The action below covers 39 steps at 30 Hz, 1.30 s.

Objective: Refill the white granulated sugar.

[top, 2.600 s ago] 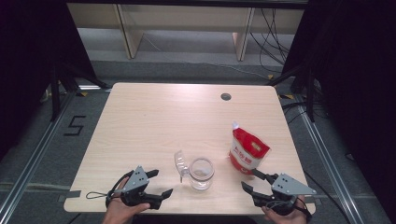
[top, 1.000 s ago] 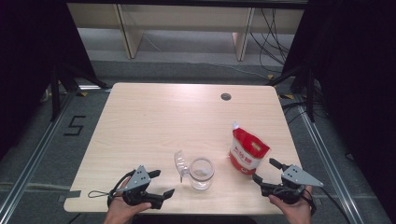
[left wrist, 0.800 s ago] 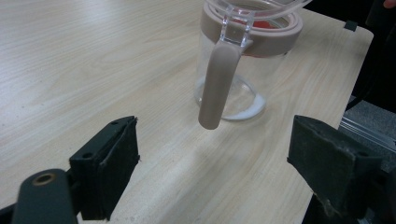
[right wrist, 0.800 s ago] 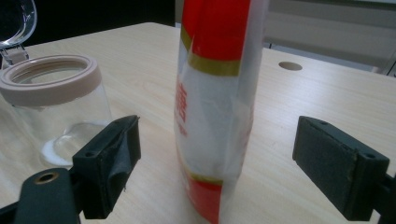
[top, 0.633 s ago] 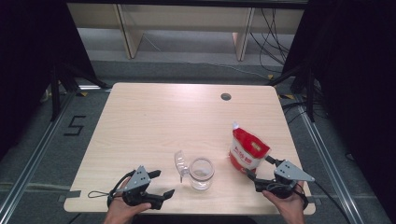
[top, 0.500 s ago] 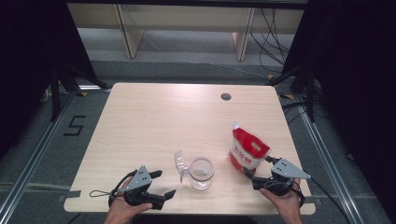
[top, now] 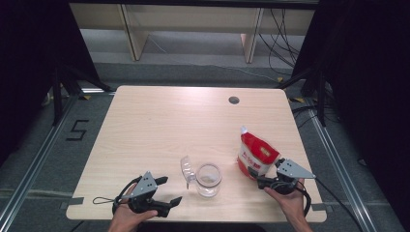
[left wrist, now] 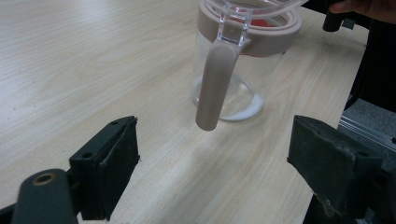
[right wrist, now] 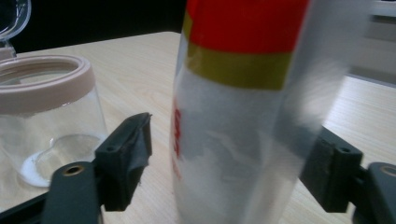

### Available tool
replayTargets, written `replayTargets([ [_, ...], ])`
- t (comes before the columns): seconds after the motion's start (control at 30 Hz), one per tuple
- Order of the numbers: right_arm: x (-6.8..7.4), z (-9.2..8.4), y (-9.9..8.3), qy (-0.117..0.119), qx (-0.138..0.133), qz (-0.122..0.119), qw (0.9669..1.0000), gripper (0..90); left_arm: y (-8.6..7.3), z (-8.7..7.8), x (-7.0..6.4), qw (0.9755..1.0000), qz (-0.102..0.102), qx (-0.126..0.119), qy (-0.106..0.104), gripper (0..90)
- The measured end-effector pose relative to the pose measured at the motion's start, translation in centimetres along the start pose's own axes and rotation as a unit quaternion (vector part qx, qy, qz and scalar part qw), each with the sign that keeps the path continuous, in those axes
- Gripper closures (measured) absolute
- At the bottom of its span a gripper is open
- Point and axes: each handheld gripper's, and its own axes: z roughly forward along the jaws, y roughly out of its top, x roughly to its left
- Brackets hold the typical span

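The right gripper stands at the near right of the table with its jaws apart on either side of the red and white pouch; they have just been closing in, and in the right gripper view the bag sits between the pads, the left one still clear of it and the right one too blurred to call. The pouch stands upright near the right edge, and looks like soft film packed with a loose white filling, so it should be moderately heavy, slack and apt to buckle or slide if squeezed high. The lower, fuller body is the place to take it (the clipped top corner would just fold). Just left of it stands a clear glass jar with a pinkish rim and its flip lid thrown open to the left; glass is slick and breakable, and it is close enough to knock in swinging the pouch over. The left gripper waits at the near left, jaws wide and empty, aimed at the jar's handle
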Motion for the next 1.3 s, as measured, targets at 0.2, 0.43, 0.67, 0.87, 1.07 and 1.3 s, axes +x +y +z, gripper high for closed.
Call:
replayTargets([
  [0.2, 0.1, 0.6, -0.1, -0.011, -0.013, -0.012, 0.9998, 29.8, 0.0, 0.0, 0.0, 1.0000, 0.001, 0.001, -0.001, 15.6],
  [0.43, -0.1, 1.1, -0.3, -0.011, -0.022, -0.002, 0.9997, 34.2, 0.0, 0.1, 0.0, 1.0000, 0.003, 0.001, -0.005, 15.7],
  [0.67, -0.5, 1.3, -0.5, -0.002, -0.024, 0.006, 0.9997, 38.4, 0.0, 0.1, -0.1, 1.0000, 0.001, 0.002, -0.006, 15.7],
  [0.87, -0.5, 1.5, -0.6, 0.001, -0.025, 0.014, 0.9996, 38.3, -0.1, 0.1, -0.1, 1.0000, 0.003, 0.003, -0.005, 15.7],
  [1.07, -0.5, 1.9, -0.8, -0.011, -0.029, 0.013, 0.9994, 37.6, -0.1, 0.1, -0.1, 1.0000, 0.003, 0.003, -0.008, 15.7],
  [1.3, -0.8, 2.1, -1.0, -0.002, -0.030, 0.009, 0.9995, 37.6, -0.1, 0.2, -0.2, 1.0000, 0.003, 0.001, -0.009, 15.7],
])
